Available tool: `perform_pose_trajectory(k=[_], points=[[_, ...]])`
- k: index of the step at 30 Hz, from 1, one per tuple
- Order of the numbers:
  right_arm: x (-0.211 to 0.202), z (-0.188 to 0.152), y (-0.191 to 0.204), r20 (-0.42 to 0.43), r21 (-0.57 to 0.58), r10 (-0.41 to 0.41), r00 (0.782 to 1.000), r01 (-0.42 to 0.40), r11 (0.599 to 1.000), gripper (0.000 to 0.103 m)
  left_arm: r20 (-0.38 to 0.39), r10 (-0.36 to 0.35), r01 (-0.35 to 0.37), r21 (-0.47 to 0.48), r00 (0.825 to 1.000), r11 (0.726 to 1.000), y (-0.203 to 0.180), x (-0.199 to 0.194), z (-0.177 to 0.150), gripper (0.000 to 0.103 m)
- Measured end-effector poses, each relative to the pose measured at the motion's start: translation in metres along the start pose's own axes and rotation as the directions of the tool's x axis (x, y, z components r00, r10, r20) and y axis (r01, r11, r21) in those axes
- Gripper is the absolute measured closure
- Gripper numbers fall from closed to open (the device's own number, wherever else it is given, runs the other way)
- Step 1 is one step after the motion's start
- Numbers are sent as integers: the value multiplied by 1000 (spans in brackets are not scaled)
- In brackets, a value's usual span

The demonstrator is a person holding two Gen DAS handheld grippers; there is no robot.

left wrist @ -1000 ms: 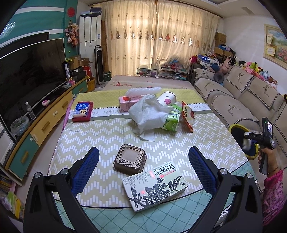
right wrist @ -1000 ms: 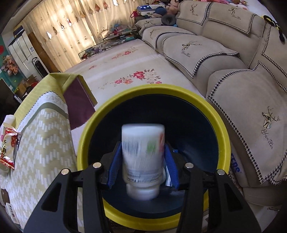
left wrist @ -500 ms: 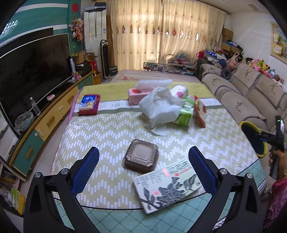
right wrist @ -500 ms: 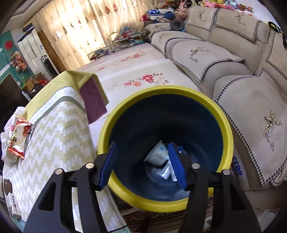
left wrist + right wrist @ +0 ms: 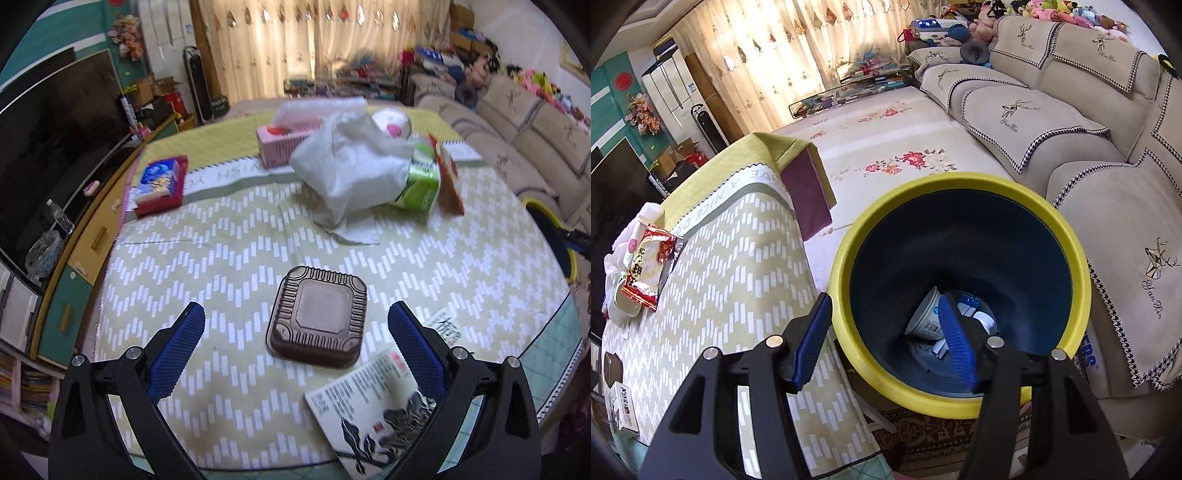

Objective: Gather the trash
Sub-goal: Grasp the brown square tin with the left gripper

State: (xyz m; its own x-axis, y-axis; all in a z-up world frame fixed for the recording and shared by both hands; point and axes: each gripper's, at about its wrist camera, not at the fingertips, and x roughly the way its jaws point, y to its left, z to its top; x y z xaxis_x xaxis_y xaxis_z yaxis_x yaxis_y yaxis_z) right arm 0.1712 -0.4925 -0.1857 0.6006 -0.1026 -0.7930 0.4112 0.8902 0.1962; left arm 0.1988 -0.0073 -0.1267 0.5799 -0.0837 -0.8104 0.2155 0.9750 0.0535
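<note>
My left gripper (image 5: 295, 343) is open and empty over the table, its fingers on either side of a brown ribbed plastic tray (image 5: 318, 320). Farther back lie a crumpled white paper towel (image 5: 351, 170), a green carton (image 5: 421, 184) and a red snack bag (image 5: 448, 177). My right gripper (image 5: 886, 332) is open and empty above the yellow-rimmed, dark blue trash bin (image 5: 960, 402) beside the table. A white cup (image 5: 925, 317) and other scraps lie at the bin's bottom. The snack bag (image 5: 646, 266) also shows in the right wrist view.
A book (image 5: 373, 410) lies at the table's near edge, right of the brown tray. A pink tissue box (image 5: 284, 140) and a red box (image 5: 162, 184) sit at the back. A sofa (image 5: 1071, 140) stands right of the bin, a TV cabinet (image 5: 74, 258) left of the table.
My right gripper opened and dropped the white cup into the bin, then drew back and up. My left gripper moved forward and lower toward the brown tray.
</note>
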Motion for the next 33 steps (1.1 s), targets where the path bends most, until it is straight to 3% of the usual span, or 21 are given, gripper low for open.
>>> perform_pose_trajectory(k=[3, 12, 20, 26, 33], points=[[4, -1, -1, -10, 0, 3, 1000, -3, 1000, 46, -46, -12, 14, 32, 999, 999, -4, 15, 5, 12], [11, -3, 2, -32, -9, 17, 999, -17, 1000, 46, -136, -25, 34, 65, 990, 997, -8, 46, 13, 16], [13, -3, 2, -36, -3, 32, 999, -32, 999, 46, -193, -53, 66, 62, 980, 996, -5, 64, 17, 35], [8, -1, 1, -28, 3, 46, 999, -46, 999, 46, -162, -50, 61, 60, 985, 996, -2, 59, 28, 38], [-4, 0, -9, 0, 27, 64, 998, -64, 998, 46, -59, -36, 41, 81, 998, 996, -14, 23, 56, 38]])
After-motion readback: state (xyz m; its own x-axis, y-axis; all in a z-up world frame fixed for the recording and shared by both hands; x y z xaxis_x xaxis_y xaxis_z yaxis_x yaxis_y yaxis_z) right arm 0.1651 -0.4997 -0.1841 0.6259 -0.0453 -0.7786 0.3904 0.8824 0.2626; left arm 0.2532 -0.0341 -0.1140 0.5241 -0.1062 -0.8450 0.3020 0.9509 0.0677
